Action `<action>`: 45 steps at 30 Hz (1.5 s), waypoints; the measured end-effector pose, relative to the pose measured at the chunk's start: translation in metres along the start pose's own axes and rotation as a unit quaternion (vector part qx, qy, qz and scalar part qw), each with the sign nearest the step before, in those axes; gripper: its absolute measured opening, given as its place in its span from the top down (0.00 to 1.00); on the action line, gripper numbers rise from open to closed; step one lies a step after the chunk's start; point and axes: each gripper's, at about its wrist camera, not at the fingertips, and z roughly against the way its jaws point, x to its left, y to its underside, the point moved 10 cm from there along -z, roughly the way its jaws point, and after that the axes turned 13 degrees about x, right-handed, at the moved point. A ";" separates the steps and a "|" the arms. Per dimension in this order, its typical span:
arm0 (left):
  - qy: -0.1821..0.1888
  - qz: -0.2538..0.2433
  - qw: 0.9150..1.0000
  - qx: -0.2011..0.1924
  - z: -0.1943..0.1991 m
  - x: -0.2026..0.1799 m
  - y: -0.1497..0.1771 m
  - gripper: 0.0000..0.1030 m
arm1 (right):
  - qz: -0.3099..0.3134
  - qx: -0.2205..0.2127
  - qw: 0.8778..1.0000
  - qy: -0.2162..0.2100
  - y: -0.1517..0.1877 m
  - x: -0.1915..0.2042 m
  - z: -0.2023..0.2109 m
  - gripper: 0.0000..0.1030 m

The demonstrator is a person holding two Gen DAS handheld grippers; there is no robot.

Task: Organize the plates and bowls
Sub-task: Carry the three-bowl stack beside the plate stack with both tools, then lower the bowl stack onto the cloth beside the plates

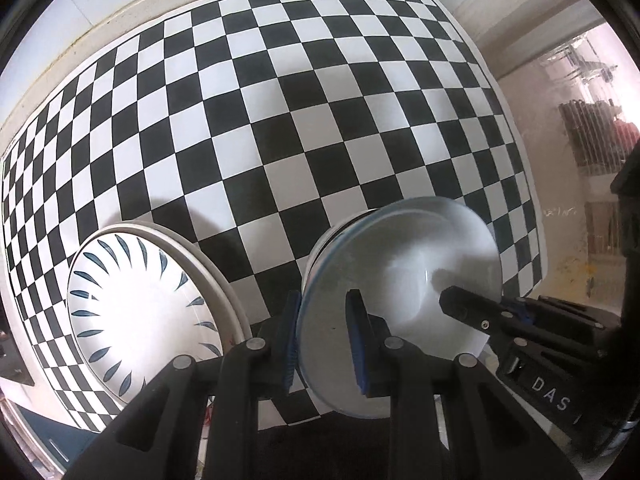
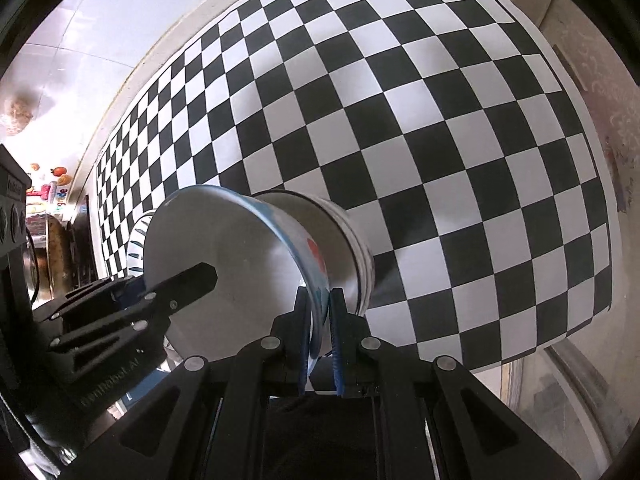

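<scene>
Hiding bowl rim: both claws.

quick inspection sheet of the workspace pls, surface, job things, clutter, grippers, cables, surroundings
surface: checkerboard mat over the table.
job's things: white bowl with blue rim, nested on another bowl; both grippers grip its rim. Blue-leaf plate stacked on a plain plate beside it.
clutter: nothing seen.
grippers: left gripper shut on the bowl's rim; right gripper shut on the opposite rim.
cables: nothing seen.
surroundings: pale wall behind the mat; a blurred shelf of coloured items at the side.
</scene>
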 end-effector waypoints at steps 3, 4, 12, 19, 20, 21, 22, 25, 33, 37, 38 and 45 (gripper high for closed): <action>-0.001 -0.001 1.000 0.003 -0.003 0.001 0.000 0.81 | 0.000 0.004 1.000 0.005 -0.003 -0.005 0.000 0.90; 0.000 0.000 1.000 0.005 -0.004 0.001 0.000 0.81 | 0.000 0.005 1.000 0.007 -0.005 -0.007 0.000 0.90; -0.009 0.000 1.000 0.009 -0.008 0.001 0.001 0.81 | 0.003 0.016 1.000 0.011 -0.005 -0.007 -0.002 0.90; -0.004 0.004 1.000 0.012 -0.010 0.001 0.005 0.81 | 0.001 0.023 1.000 0.017 -0.005 -0.001 -0.006 0.90; -0.004 0.006 1.000 0.013 -0.010 0.001 0.006 0.81 | 0.000 0.024 1.000 0.016 -0.005 -0.001 -0.006 0.90; -0.003 0.007 1.000 0.016 -0.010 0.001 0.007 0.81 | -0.003 0.026 1.000 0.016 -0.006 -0.001 -0.006 0.90; -0.004 0.007 1.000 0.017 -0.010 0.001 0.007 0.81 | -0.005 0.028 0.999 0.016 -0.005 -0.002 -0.006 0.90; 0.001 0.013 1.000 0.021 -0.009 0.001 0.008 0.81 | -0.011 0.039 0.999 0.017 -0.007 -0.001 -0.007 0.90; -0.002 0.017 1.000 0.020 -0.007 0.001 0.008 0.81 | -0.017 0.039 0.999 0.015 -0.007 -0.003 -0.006 0.90; -0.005 0.018 1.000 0.015 -0.006 0.002 0.009 0.80 | -0.018 0.037 0.999 0.014 -0.007 -0.005 -0.007 0.90; -0.008 0.018 1.000 0.012 -0.005 0.002 0.010 0.80 | -0.018 0.036 0.999 0.015 -0.007 -0.005 -0.006 0.90; -0.033 0.022 0.999 -0.010 0.003 0.003 0.010 0.79 | -0.011 0.030 0.999 0.023 -0.003 -0.002 0.000 0.87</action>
